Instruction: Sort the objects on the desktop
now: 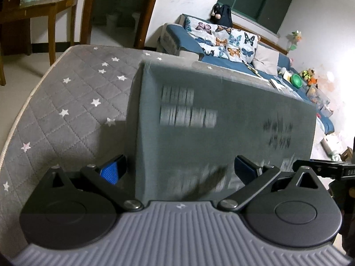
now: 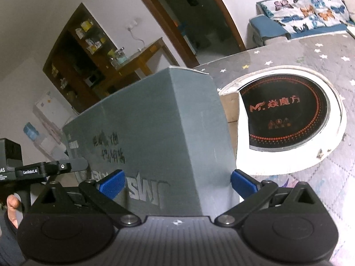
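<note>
Quilted grey fabric with small white stars covers the tabletop (image 1: 73,93), soft and padded, with a pale piped edge; a blue sofa with a butterfly throw sits behind.

On the left, the left hand-held gripper (image 1: 177,168) has its blue ribbed pads spread wide, one on each side of a big grey cardboard box (image 1: 221,115). I can't tell whether either pad actually touches it. The box face is matte and flat, its print smeared with motion blur in this view.

Further right, the right hand-held gripper (image 2: 177,184) is equally wide open around the near corner of the same box (image 2: 155,122), which stands upright on the cloth, sharp-edged and smooth-sided. Just beside it on the right lies a round black glassy cooktop (image 2: 286,110) with orange markings, set in a white ring.

My worry is that neither gripper seems to have a firm hold. Slick cardboard on a soft cover could tip or twist away if pushed unevenly, possibly landing on that glass disc.
</note>
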